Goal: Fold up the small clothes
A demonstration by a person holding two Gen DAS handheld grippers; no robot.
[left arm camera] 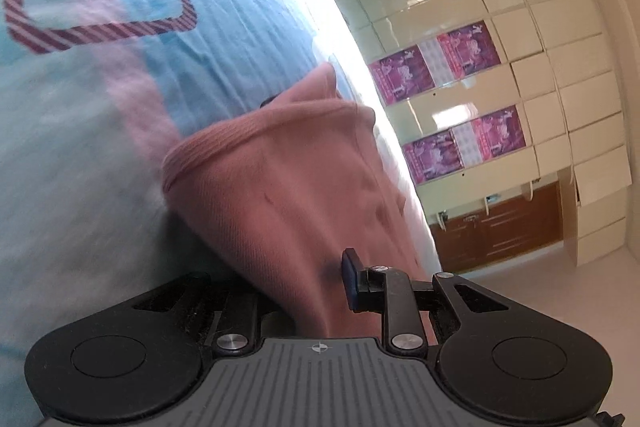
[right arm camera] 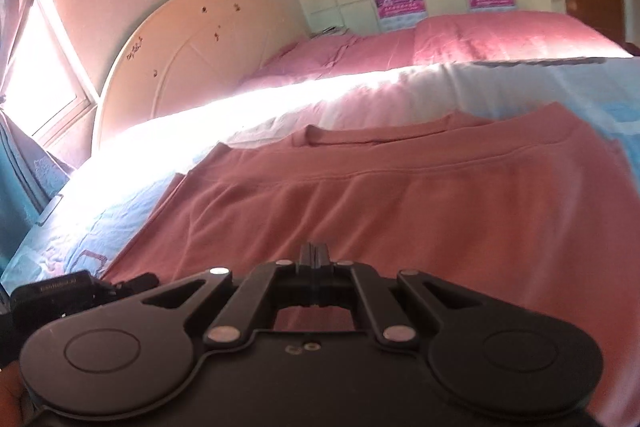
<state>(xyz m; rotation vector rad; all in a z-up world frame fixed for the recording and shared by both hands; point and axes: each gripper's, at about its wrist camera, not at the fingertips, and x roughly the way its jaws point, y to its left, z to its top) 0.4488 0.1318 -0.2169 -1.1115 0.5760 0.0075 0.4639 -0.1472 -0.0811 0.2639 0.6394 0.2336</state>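
Clearly we hold the soft pink knit garment [left arm camera: 280, 195] in the left gripper [left arm camera: 304, 291], lifted ahead of it; the right gripper [right arm camera: 316, 255], closed, seems to pinch it on the light blue bedsheet [right arm camera: 520, 83]. Light and limp, so we take the ribbed hems.

Pink garment [right arm camera: 400, 195] — spread on bed, one edge lifted.

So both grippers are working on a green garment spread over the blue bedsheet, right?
Not green: the garment is dusty pink, as the right wrist view shows plainly. The rest holds: it lies on the blue bedsheet, with the left gripper clamped on its fabric and the right gripper shut at its edge.
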